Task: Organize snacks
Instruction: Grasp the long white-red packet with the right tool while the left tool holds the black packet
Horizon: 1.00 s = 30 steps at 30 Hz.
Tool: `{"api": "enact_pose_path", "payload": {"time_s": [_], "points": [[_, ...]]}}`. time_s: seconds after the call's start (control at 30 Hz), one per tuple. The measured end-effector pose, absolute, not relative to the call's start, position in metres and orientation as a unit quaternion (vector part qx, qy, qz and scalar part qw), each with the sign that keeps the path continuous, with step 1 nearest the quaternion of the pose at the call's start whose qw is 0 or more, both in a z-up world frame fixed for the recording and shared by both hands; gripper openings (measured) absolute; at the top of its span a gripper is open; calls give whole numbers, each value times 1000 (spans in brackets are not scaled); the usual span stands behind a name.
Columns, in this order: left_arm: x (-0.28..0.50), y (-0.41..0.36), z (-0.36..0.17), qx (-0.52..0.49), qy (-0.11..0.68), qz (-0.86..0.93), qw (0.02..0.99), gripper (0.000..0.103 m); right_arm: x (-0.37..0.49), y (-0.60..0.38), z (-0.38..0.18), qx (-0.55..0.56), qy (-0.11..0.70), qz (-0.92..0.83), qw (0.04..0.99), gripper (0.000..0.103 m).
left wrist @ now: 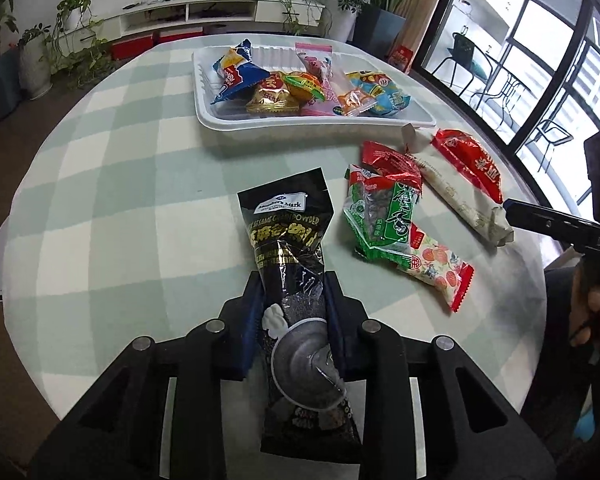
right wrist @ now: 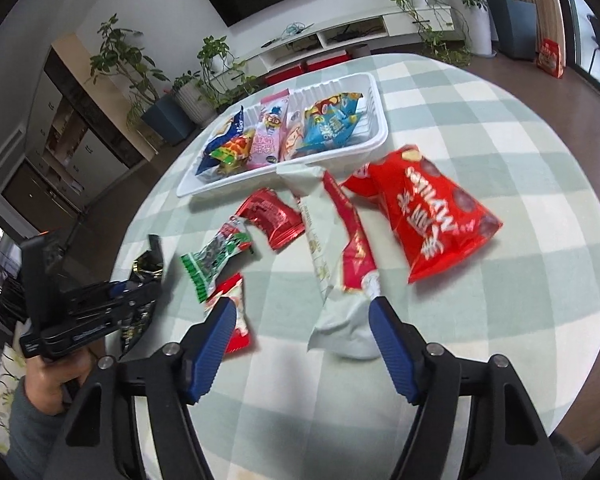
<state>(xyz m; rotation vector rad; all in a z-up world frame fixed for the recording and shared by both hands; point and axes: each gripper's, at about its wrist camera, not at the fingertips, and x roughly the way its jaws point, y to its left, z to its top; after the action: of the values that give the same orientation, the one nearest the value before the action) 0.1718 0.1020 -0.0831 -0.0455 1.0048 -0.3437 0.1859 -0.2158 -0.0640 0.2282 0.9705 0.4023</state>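
Observation:
My left gripper (left wrist: 294, 296) is shut on a black sesame-powder packet (left wrist: 288, 232), which sticks out forward above the checked tablecloth. The same packet (right wrist: 144, 272) shows at the left of the right wrist view, held in the left gripper (right wrist: 100, 308). My right gripper (right wrist: 302, 308) stands open over the loose snacks. The near end of a long white packet (right wrist: 332, 272) lies between its fingers, close to the right pad, and neither pad presses on it. Beyond stands a white tray (left wrist: 216, 120) with several snacks in it.
Loose on the cloth are a green packet (right wrist: 216, 256), a peach-print packet (right wrist: 236, 312), a small red foil packet (right wrist: 274, 216), a slim red packet (right wrist: 352, 236) and a big red bag (right wrist: 432, 216). The round table's edge curves close on both sides.

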Motion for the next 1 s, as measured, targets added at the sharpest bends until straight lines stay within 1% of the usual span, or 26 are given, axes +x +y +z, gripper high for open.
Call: {"api": "enact_pose_path", "payload": {"time_s": [0.13,0.3,0.4,0.47,0.53,0.57,0.7,0.77,0.9,0.93,1.0], "points": [[172,104,-83,-30,477,-168,862,27,203,-207,-59,74,465,192,861,73],[172,105,-84,-33,478,-170,861,27,225,-194,-73,24,496,177,850,71],[173,105,-85,-34,478,-172,860,27,232,-184,-83,-5,514,173,840,68],[173,104,-86,-33,479,-173,860,27,232,-180,-90,-26,523,167,835,63],[174,104,-87,-32,480,-174,859,27,230,-178,-92,-42,521,165,837,61],[174,104,-87,-32,481,-174,859,27,228,-177,-93,-51,519,162,838,58],[175,102,-88,-32,481,-176,858,27,226,-176,-93,-71,518,151,839,50],[175,102,-89,-32,482,-176,858,27,224,-174,-94,-87,514,150,840,42],[175,102,-90,-32,483,-176,857,27,223,-172,-93,-86,510,158,841,35],[175,102,-90,-32,483,-176,857,27,222,-173,-93,-84,510,160,841,29],[176,102,-90,-32,483,-175,857,27,220,-173,-92,-81,510,160,841,27]]}}
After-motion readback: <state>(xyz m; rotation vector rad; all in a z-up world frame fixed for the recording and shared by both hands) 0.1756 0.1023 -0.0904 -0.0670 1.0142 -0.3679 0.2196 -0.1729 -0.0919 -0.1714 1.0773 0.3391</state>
